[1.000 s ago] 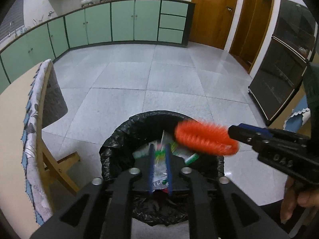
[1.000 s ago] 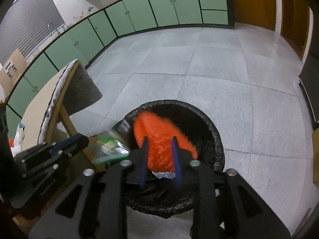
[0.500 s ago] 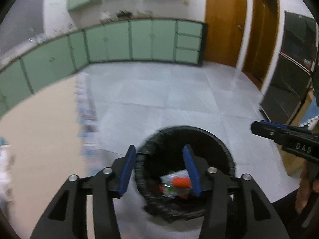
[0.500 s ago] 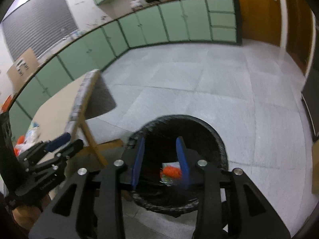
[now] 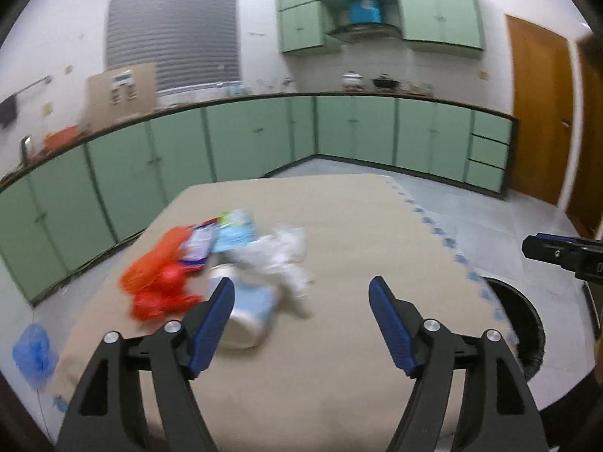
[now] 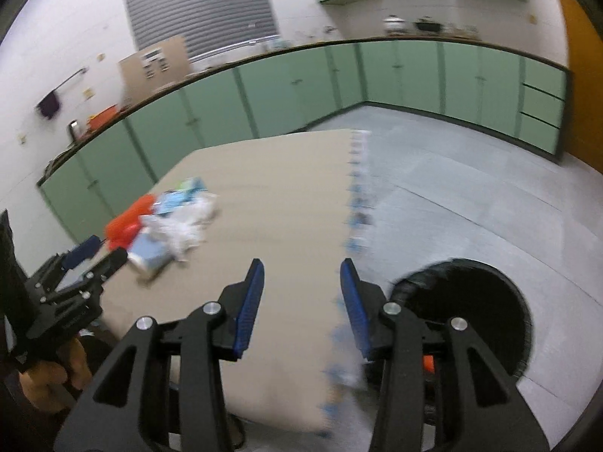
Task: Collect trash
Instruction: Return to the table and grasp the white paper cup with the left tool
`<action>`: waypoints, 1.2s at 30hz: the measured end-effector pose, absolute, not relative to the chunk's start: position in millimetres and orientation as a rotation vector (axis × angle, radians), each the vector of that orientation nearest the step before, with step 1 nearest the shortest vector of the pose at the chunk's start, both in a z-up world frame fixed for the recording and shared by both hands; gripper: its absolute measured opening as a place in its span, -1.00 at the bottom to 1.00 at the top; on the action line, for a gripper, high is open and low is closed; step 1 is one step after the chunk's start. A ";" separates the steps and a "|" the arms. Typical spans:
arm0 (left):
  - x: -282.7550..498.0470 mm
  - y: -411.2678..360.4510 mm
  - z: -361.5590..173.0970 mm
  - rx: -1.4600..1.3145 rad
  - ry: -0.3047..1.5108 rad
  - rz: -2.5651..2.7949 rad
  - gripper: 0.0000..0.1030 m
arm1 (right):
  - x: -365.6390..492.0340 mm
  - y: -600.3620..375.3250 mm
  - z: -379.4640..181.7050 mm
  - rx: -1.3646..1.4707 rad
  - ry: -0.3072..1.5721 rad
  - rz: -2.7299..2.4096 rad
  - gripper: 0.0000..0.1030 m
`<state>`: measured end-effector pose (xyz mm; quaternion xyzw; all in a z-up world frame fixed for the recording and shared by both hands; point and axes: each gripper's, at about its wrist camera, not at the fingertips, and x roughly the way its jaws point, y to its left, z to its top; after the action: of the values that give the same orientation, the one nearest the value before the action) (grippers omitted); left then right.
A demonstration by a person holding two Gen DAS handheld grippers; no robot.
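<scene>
A blurred pile of trash lies on the beige table [image 5: 339, 226]: an orange net bag [image 5: 162, 275], a blue-and-white cup [image 5: 248, 312], crumpled clear plastic [image 5: 279, 256] and blue wrappers [image 5: 233, 233]. The pile also shows in the right wrist view [image 6: 166, 226]. My left gripper [image 5: 301, 316] is open and empty above the table, just right of the cup. My right gripper [image 6: 301, 301] is open and empty over the table's right edge. The black-lined bin [image 6: 471, 301] stands on the floor to the right, with orange trash [image 6: 428, 362] inside.
Green cabinets [image 5: 264, 139] run along the far walls. A wooden door [image 5: 539, 113] is at the right. A blue bag [image 5: 32, 350] lies on the floor left of the table. The table's cloth edge [image 6: 356, 203] carries a blue pattern.
Both grippers dropped their trash into the bin, opened, and swung left from the bin to the table. The trash pile has come into view.
</scene>
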<state>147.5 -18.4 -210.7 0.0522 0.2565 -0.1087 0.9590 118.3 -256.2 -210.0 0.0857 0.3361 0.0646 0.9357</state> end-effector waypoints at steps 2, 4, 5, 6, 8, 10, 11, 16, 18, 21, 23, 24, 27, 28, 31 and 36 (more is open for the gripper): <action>147.8 -0.5 -214.7 0.090 0.518 -0.209 0.41 | 125.3 -235.2 -206.1 0.159 0.683 0.162 -0.20; 148.3 11.5 -219.4 0.101 0.504 -0.198 0.45 | 131.4 -218.6 -202.9 0.150 0.680 0.184 -0.17; 148.9 15.7 -222.5 0.105 0.508 -0.202 0.45 | 135.9 -210.2 -201.8 0.146 0.680 0.191 -0.16; 150.5 17.8 -226.1 0.108 0.514 -0.203 0.45 | 141.6 -200.8 -201.5 0.146 0.685 0.200 -0.16; 157.4 21.9 -235.1 0.100 0.538 -0.224 0.46 | 148.0 -188.4 -200.7 0.140 0.688 0.211 -0.16; 167.1 27.1 -245.6 0.088 0.564 -0.230 0.46 | 153.0 -172.5 -200.8 0.135 0.687 0.220 -0.16; 173.4 28.5 -250.4 0.078 0.577 -0.232 0.46 | 154.6 -167.7 -200.4 0.133 0.687 0.222 -0.16; 193.5 35.4 -266.3 0.057 0.612 -0.224 0.46 | 165.6 -150.4 -203.0 0.112 0.697 0.229 -0.16; 200.3 35.0 -269.8 0.051 0.618 -0.222 0.46 | 170.1 -147.9 -204.3 0.112 0.702 0.229 -0.16; 212.7 33.7 -275.4 0.052 0.643 -0.216 0.45 | 176.8 -144.2 -206.0 0.112 0.706 0.228 -0.16; 218.9 34.4 -277.6 0.039 0.656 -0.222 0.24 | 179.4 -142.2 -207.0 0.109 0.708 0.228 -0.16; 220.1 34.3 -278.2 0.032 0.661 -0.233 0.12 | 180.1 -141.3 -207.8 0.108 0.708 0.228 -0.16; 221.4 36.5 -276.6 0.011 0.659 -0.256 0.01 | 182.5 -140.5 -210.5 0.108 0.712 0.232 -0.16; 219.5 37.4 -274.4 0.001 0.651 -0.266 -0.01 | 183.3 -140.0 -211.6 0.107 0.714 0.233 -0.16; 211.2 39.9 -261.7 -0.006 0.599 -0.267 -0.03 | 185.6 -137.8 -216.0 0.109 0.723 0.242 -0.16; 205.9 47.3 -244.1 -0.020 0.551 -0.249 -0.04 | 194.0 -125.9 -224.7 0.096 0.741 0.267 -0.16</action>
<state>205.9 47.3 -244.1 -0.0096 0.2712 -0.1227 0.9546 194.0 -125.9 -224.7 0.0466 0.3611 0.1299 0.9223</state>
